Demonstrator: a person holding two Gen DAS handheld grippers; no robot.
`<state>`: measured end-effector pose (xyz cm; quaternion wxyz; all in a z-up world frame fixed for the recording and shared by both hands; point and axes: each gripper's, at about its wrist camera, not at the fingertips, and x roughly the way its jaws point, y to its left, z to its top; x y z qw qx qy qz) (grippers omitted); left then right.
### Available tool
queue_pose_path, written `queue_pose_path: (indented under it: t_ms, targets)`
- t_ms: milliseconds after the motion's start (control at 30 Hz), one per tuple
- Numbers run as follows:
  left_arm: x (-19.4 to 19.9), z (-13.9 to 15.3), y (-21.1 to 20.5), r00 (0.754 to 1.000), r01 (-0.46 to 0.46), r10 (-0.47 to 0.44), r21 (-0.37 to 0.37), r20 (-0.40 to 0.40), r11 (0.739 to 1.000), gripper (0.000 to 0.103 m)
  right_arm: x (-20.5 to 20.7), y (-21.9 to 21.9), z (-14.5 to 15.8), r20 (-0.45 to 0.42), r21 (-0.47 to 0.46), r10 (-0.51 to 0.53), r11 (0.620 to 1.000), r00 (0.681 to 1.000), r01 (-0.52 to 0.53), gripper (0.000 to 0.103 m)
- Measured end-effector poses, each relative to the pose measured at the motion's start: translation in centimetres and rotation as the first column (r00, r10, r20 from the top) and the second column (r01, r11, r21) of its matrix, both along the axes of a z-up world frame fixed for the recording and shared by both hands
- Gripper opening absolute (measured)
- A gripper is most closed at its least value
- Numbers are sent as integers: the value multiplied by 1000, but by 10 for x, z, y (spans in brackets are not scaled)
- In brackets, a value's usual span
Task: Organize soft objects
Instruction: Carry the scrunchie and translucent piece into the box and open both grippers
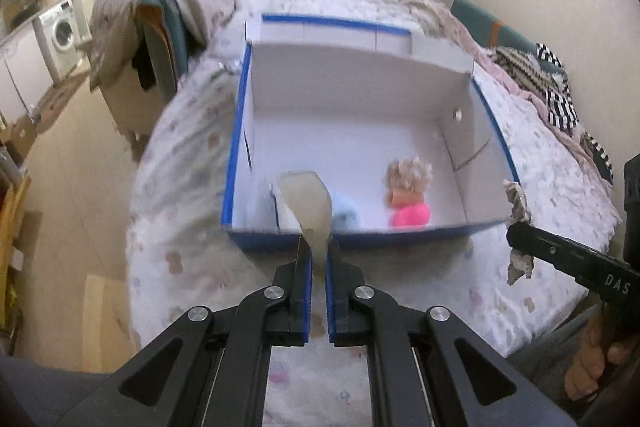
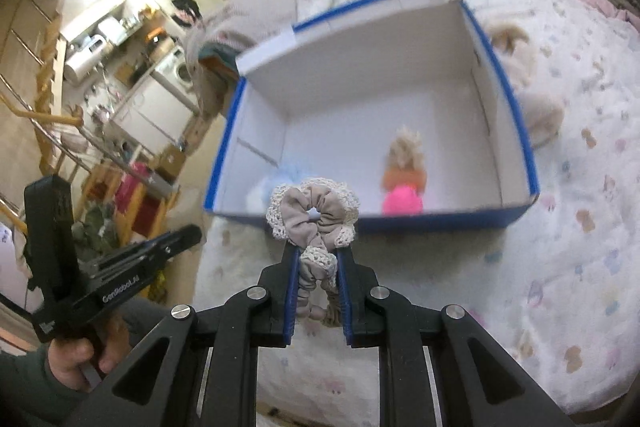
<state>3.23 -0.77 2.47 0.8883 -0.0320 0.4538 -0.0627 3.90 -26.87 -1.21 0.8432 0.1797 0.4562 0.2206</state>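
two handheld grippers hover at the near edge of a blue-and-white box (image 1: 400, 115) on a patterned bed cover (image 1: 180, 187). left gripper (image 1: 319, 251) is clamped on a pale beige soft piece (image 1: 310, 203), which rises over the box's near wall at 12 o'clock from its tips. right gripper (image 2: 318, 255) is closed on a beige lace-trimmed scrunchie (image 2: 312, 213), just short of the box rim. inside the box, a blonde doll in pink (image 1: 410, 193) sits at 3 o'clock of a light blue fluffy item (image 1: 346, 215).

Soft, even indoor light; motion blur throughout, fisheye-bent edges with dark corners
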Motion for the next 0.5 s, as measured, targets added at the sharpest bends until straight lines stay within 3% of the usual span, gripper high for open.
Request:
queue_pose_path:
  t_ms: [233,500]
  targets:
    - [32,15,-5,999,-8,7,37,31,999,6,21,-6,21,92,-7,-53,999,994,54,19]
    - [80,14,-5,999,-37,35,76,30,996,6,65,-1,26,153,-111,-39,992,987,56,19]
